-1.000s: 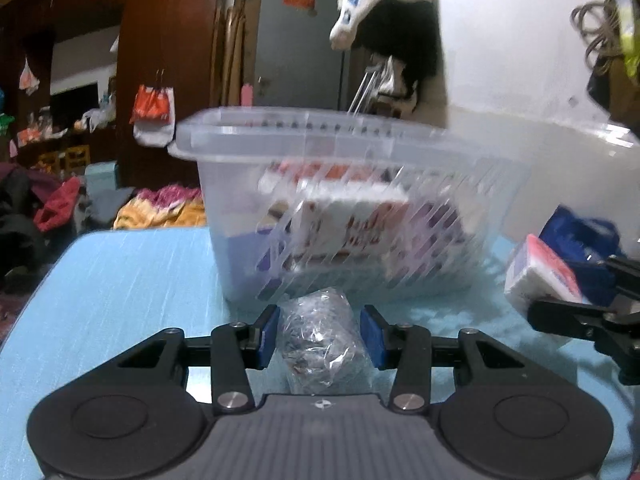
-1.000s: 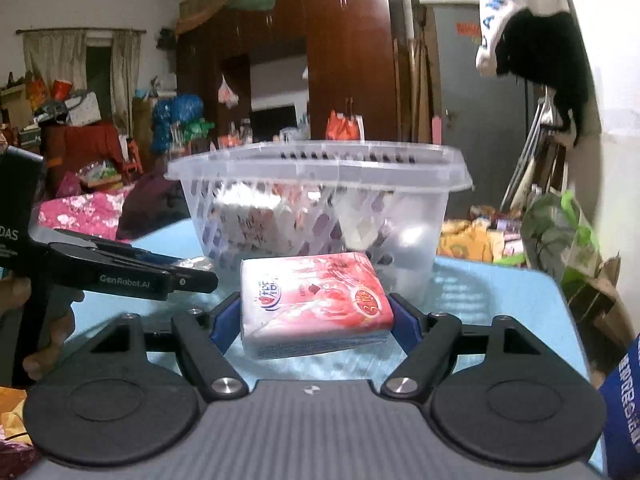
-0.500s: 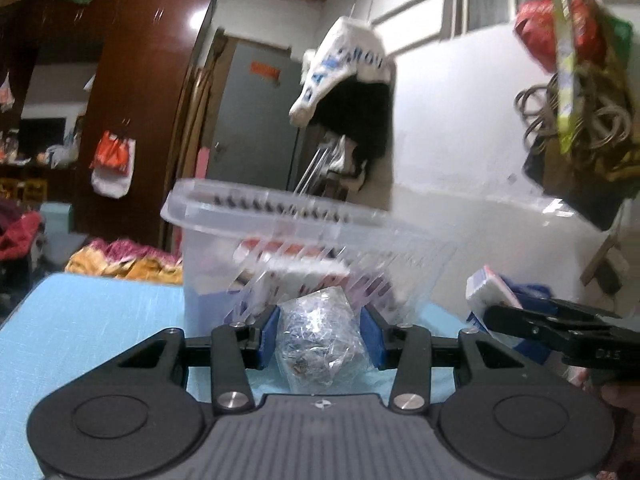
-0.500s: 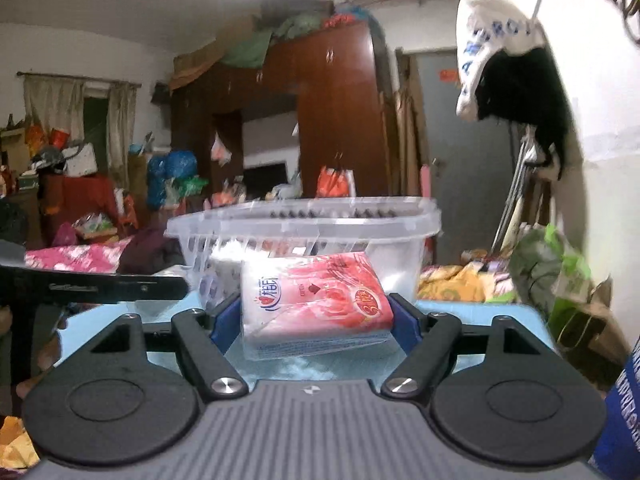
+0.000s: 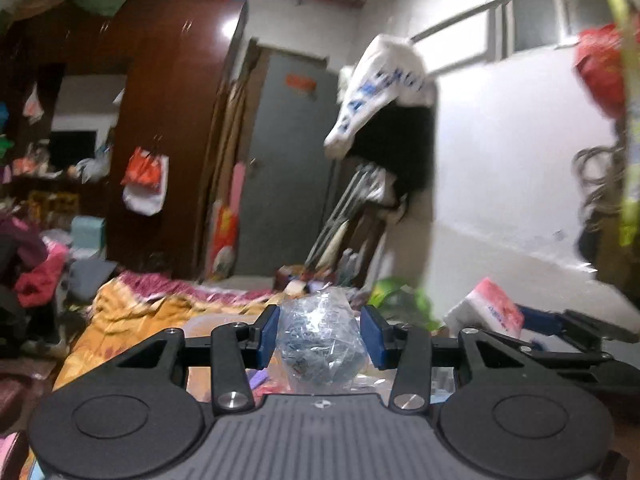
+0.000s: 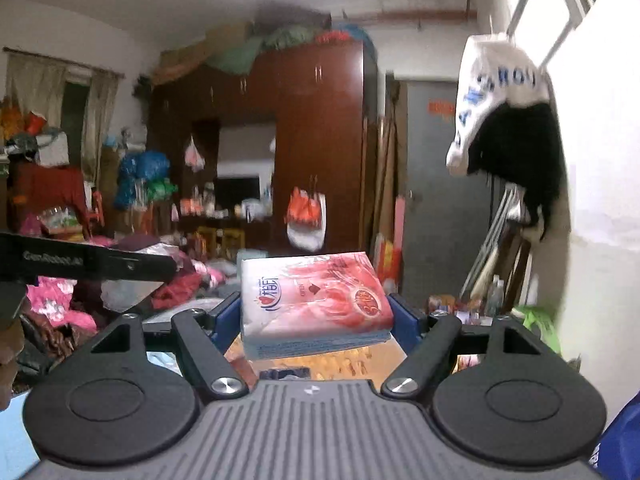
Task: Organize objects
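Observation:
My left gripper (image 5: 320,334) is shut on a small clear plastic bag (image 5: 320,344) of dark, glinting bits, held up in the air. My right gripper (image 6: 316,316) is shut on a pink and white tissue pack (image 6: 312,300), gripped by its two long sides and roughly level. In the left wrist view the right gripper (image 5: 560,344) reaches in from the right with the tissue pack (image 5: 486,314). Seen from the right wrist, the left gripper's black finger (image 6: 96,266) crosses the left side with the clear bag (image 6: 124,294) under it. The two grippers are side by side and apart.
A dark red wardrobe (image 6: 320,140) and a grey door (image 5: 288,168) stand at the back. White and black clothes (image 6: 504,120) hang on the white wall at the right. Heaps of clothes (image 5: 132,312) lie below, and a blue bag (image 6: 618,440) sits low right.
Both grippers have risen with their loads. The clear slatted basket and the blue table top that filled the views have dropped below the frames, so the room behind now shows.

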The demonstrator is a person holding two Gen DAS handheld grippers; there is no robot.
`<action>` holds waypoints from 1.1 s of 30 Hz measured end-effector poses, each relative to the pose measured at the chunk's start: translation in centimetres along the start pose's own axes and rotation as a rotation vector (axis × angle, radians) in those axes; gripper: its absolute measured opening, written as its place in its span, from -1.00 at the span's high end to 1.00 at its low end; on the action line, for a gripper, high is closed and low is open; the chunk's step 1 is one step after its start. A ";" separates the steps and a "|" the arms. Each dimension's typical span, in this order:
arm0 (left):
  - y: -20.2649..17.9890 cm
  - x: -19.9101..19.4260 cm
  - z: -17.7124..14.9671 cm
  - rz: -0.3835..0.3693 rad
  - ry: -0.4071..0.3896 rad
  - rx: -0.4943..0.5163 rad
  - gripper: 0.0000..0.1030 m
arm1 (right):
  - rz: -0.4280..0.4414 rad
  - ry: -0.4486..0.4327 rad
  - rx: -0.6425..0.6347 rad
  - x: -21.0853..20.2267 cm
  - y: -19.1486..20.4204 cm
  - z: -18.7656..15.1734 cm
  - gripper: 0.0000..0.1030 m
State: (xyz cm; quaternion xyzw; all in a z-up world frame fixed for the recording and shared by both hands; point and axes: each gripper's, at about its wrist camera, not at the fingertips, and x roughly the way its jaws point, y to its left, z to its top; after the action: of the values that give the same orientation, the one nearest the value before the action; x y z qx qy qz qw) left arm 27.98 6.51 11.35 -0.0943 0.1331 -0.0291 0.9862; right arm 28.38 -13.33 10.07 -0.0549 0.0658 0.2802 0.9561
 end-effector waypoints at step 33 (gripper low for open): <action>-1.3 -8.2 -8.9 0.153 -0.004 0.153 -1.00 | -0.044 0.105 0.202 -9.3 -0.3 -8.4 -1.00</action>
State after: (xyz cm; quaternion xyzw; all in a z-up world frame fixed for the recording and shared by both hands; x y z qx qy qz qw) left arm 17.70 4.34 5.28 -0.0082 0.1351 0.0365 0.9901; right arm 20.01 -19.65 3.25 0.0256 0.1427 0.2478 0.9579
